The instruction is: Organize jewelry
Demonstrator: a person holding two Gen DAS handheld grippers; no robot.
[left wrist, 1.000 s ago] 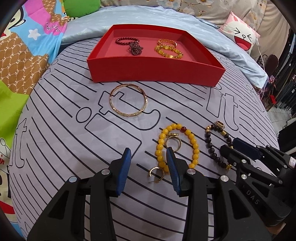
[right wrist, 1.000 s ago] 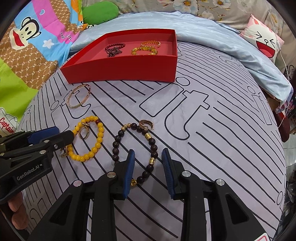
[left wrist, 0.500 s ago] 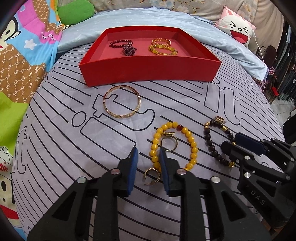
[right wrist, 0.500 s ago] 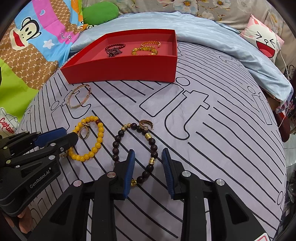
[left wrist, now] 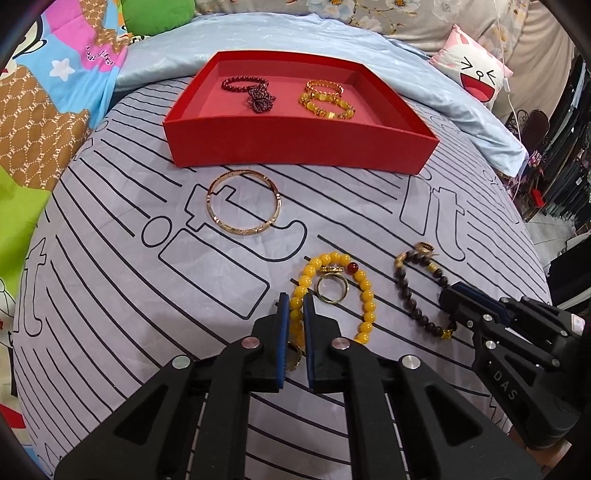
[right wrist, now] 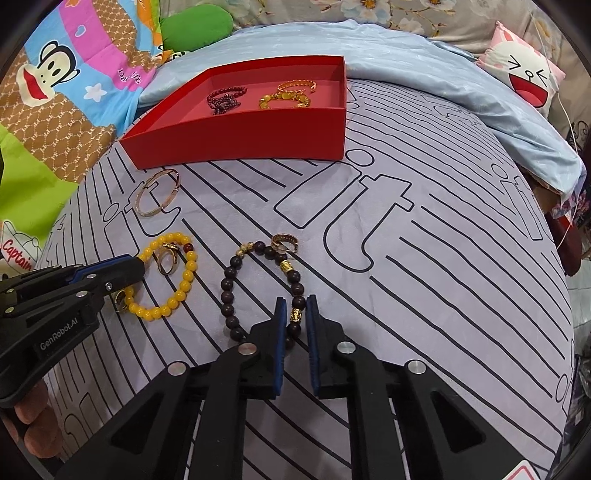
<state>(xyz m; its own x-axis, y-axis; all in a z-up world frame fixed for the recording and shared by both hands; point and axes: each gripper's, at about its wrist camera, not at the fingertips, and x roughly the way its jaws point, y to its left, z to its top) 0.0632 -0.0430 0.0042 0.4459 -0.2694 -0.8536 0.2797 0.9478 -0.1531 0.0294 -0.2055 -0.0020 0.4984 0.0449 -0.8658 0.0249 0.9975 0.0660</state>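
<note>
On the striped grey bedsheet lies a yellow bead bracelet [left wrist: 365, 295]. My left gripper [left wrist: 295, 299] has its jaws closing on the bracelet's left side, and the blue pads press the beads. A gold ring [left wrist: 331, 291] sits inside that loop, and a small gold hoop [left wrist: 293, 354] shows between the fingers lower down. To the right lies a dark bead bracelet [right wrist: 227, 288] with gold spacers. My right gripper [right wrist: 295, 301] has its jaws closing on the right side of this bracelet, pads against a gold spacer. A red tray [left wrist: 295, 144] farther back holds dark red and gold bracelets.
A thin gold bangle [left wrist: 243, 206] lies between the tray and the yellow bracelet. Another gold hoop [right wrist: 283, 242] rests at the top of the dark bracelet. A light blue quilt [right wrist: 443, 74], cartoon pillows and a green cushion [right wrist: 195, 26] ring the sheet. The bed drops off at the right.
Both grippers have gone from open to shut, the left on the yellow bracelet and the right on the dark one. Neither hand has shifted noticeably.
</note>
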